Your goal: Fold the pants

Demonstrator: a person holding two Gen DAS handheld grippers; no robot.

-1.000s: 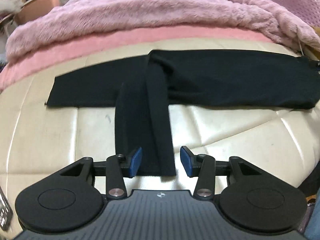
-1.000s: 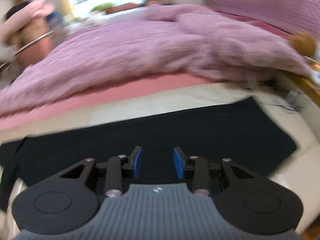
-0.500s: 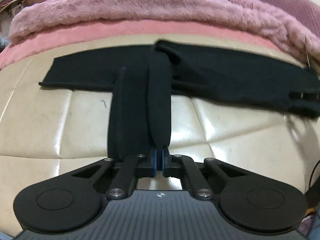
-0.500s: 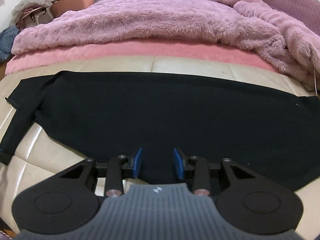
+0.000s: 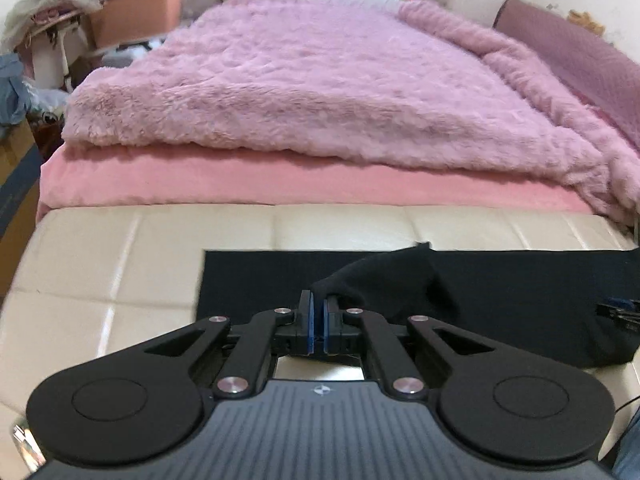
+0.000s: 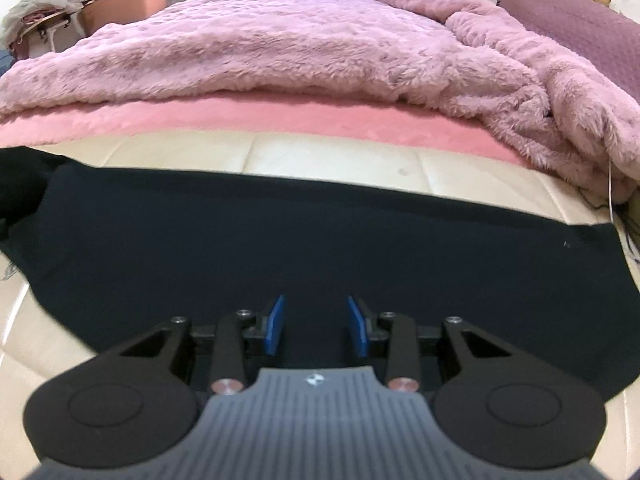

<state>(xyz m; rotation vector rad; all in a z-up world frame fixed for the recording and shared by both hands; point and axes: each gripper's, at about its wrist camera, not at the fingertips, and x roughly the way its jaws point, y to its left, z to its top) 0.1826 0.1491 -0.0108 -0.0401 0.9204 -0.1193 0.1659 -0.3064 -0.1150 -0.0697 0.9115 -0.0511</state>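
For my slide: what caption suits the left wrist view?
Left tool shut on black pants, lifting a fold over the cream bench.

Both wrist views low, bedward; share pants (image 5: 500, 280).

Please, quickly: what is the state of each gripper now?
Left gripper: shut on a fold of the black pants.
Right gripper: open, holding nothing, above the pants.

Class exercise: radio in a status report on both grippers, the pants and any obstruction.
Left gripper shut on black fabric pants, leg end lifted. Right gripper open, empty, above pants. Fluffy pink blanket beyond, nothing in the way.
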